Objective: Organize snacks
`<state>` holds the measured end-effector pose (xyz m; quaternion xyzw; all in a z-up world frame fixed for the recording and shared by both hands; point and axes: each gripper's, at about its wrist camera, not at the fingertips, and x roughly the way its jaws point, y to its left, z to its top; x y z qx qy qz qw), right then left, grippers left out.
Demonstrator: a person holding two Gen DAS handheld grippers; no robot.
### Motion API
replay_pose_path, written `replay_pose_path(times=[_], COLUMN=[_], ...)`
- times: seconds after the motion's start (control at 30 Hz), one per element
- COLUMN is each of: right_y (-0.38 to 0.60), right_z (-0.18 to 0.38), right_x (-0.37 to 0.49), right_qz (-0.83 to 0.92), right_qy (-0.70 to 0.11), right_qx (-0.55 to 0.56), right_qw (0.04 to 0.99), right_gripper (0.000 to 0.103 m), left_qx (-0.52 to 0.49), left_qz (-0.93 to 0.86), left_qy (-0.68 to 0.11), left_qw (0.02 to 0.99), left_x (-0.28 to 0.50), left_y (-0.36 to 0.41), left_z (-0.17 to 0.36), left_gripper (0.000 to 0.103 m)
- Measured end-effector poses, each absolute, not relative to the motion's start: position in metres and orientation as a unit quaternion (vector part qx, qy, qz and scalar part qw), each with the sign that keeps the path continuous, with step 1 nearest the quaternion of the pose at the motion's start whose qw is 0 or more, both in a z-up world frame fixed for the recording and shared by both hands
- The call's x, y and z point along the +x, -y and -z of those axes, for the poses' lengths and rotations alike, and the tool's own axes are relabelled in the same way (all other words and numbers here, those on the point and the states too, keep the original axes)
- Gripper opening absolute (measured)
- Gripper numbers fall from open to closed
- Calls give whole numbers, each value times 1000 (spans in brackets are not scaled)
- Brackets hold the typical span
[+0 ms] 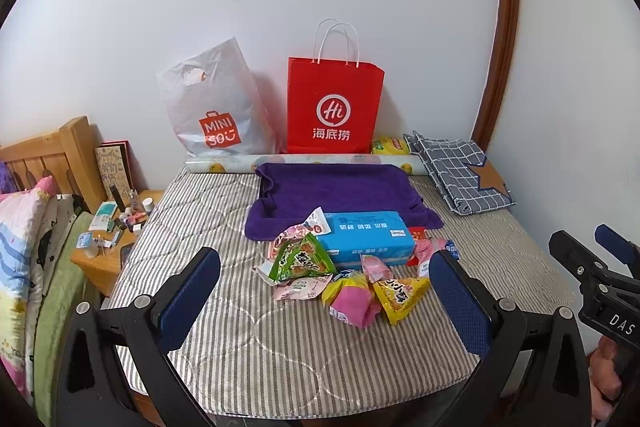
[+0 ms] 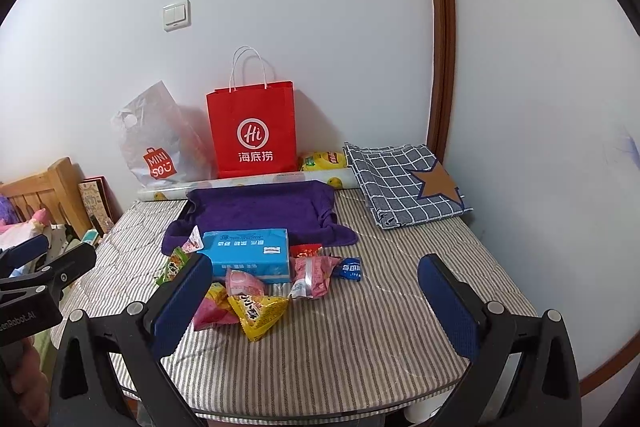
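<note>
White walls enclose a striped mattress (image 1: pixel 224 223) on which every item lies. Landmark: the blue tissue box (image 1: pixel 366 233), set near the mattress centre on the near edge of a purple towel (image 1: pixel 340 191). Snacks cluster loosely against the box's near and side faces: a green packet (image 1: pixel 302 261) at its left near corner, a yellow packet (image 1: pixel 400 297) and a pink packet (image 1: pixel 352 303) in front of it, a pale pink sachet (image 2: pixel 314 273) and a small blue sweet (image 2: pixel 351 269) off its right near corner, and a red packet (image 2: pixel 306 250) touching its right end. Behind the box, against the wall, stand a red paper bag (image 1: pixel 334 107) and a white plastic bag (image 1: pixel 218 107); a folded checked cloth (image 2: pixel 400 183) lies to the box's far right. Left gripper (image 1: pixel 324 301): jaws spread wide, holding nothing, hovering short of the snack pile. Right gripper (image 2: pixel 316 307): likewise spread and empty, its left finger overlapping the green packet in view only; contact cannot be confirmed. Judged progress: the task appears at its start. No snack is sorted, stacked or bagged, and the packets overlap in a heap. All gathering and placing remains; which bag or spot is the destination cannot be told.
</note>
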<state>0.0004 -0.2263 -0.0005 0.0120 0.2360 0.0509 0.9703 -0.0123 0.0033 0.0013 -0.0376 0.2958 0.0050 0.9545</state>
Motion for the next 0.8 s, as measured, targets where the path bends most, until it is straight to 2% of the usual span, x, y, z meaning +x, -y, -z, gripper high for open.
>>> replay_pose_path(times=[0.53,0.8], right_y=[229,228], right_z=[-2,0], right_x=[-1,-1], right_qz=[-60,-57], right_qy=[-239,-237], right_qx=[42,21], right_qw=[968,970], right_gripper=[103,103], left_qx=[-35,-34], left_qz=[-5,0], left_qy=[-297,-298], left_qw=[954,954], left_x=[-15,-13], left_y=[0,0], left_z=[1,0], left_gripper=[103,103])
